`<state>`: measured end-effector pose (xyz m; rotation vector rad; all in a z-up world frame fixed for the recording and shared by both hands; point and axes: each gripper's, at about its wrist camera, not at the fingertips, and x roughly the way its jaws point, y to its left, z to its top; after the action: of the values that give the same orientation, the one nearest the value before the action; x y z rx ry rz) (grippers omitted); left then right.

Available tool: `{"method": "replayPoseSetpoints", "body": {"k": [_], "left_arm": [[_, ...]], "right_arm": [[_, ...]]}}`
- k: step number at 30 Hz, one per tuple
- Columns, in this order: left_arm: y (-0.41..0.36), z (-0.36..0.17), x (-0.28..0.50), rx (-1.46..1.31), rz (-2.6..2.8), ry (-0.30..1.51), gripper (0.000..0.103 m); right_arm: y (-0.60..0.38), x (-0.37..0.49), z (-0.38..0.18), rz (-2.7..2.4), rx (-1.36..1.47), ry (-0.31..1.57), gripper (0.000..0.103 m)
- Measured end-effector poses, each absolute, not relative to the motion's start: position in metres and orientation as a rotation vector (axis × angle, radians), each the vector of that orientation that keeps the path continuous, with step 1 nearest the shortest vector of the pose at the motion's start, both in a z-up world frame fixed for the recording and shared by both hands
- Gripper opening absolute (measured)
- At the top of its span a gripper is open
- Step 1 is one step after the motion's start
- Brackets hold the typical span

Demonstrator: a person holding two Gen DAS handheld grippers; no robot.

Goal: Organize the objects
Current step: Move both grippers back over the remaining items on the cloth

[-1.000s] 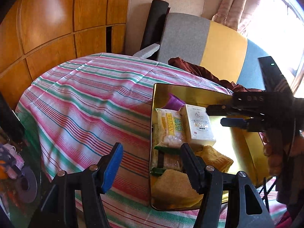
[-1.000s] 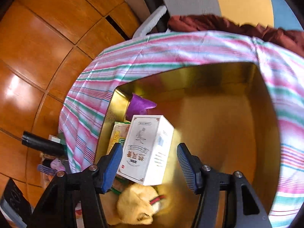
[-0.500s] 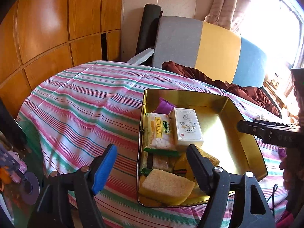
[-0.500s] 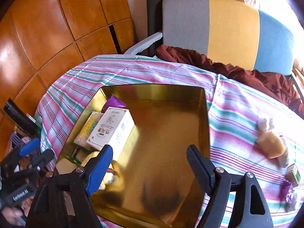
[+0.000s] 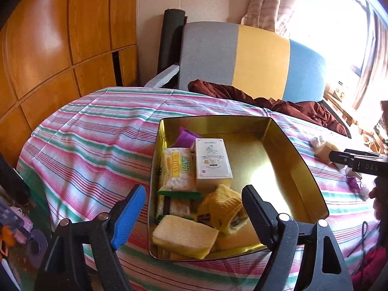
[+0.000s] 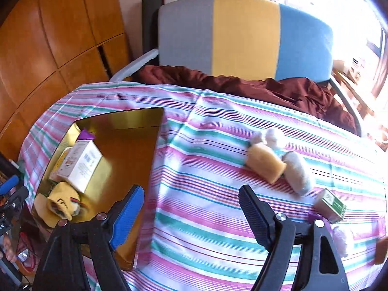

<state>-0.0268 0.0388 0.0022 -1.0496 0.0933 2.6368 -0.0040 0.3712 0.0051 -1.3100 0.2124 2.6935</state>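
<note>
A gold tin (image 5: 303,167) sits on the striped tablecloth (image 5: 92,145). Its left side holds a white box (image 5: 213,161), a yellow snack packet (image 5: 179,169), a purple wrapper (image 5: 186,136), a yellow sponge (image 5: 184,236) and a yellow cloth (image 5: 222,207). My left gripper (image 5: 194,215) is open and empty above the tin's near edge. My right gripper (image 6: 191,214) is open and empty over the cloth right of the tin (image 6: 143,131). A tan plush toy (image 6: 265,162), a white plush piece (image 6: 297,172), a small green box (image 6: 331,205) and a purple item (image 6: 315,217) lie on the cloth ahead of it.
A grey, yellow and blue chair (image 6: 245,36) with a maroon cloth (image 6: 242,84) stands behind the table. Wooden panels (image 5: 60,48) line the left wall. A bright window (image 5: 339,24) is at the right. Clutter (image 5: 14,223) lies below the table's left edge.
My right gripper has let go of the white box, left it in the tin, and swung right over the cloth toward the plush toys. My left gripper has drawn back slightly.
</note>
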Motion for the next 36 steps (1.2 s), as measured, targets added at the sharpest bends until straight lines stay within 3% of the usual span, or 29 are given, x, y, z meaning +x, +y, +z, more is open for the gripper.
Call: {"method": "replayPoseSetpoints", "body": {"k": [11, 19, 28, 36], "left_arm": [[0.089, 0.005, -0.016, -1.008, 2.517, 0.202, 0.082], [0.145, 0.008, -0.005, -0.967, 2.381, 0.285, 0.082], [0.228, 0.014, -0.006, -0.958, 2.239, 0.312, 0.082], [0.305, 0.009, -0.018, -0.924, 2.168, 0.453, 0.096]], "right_arm": [[0.516, 0.046, 0.003, 2.371, -1.143, 0.37, 0.082], [0.603, 0.101, -0.027, 2.092, -0.955, 0.828, 0.082], [0.605, 0.107, -0.025, 2.115, -0.932, 0.899, 0.082], [0.604, 0.104, -0.026, 2.141, -0.94, 0.935, 0.082]]}}
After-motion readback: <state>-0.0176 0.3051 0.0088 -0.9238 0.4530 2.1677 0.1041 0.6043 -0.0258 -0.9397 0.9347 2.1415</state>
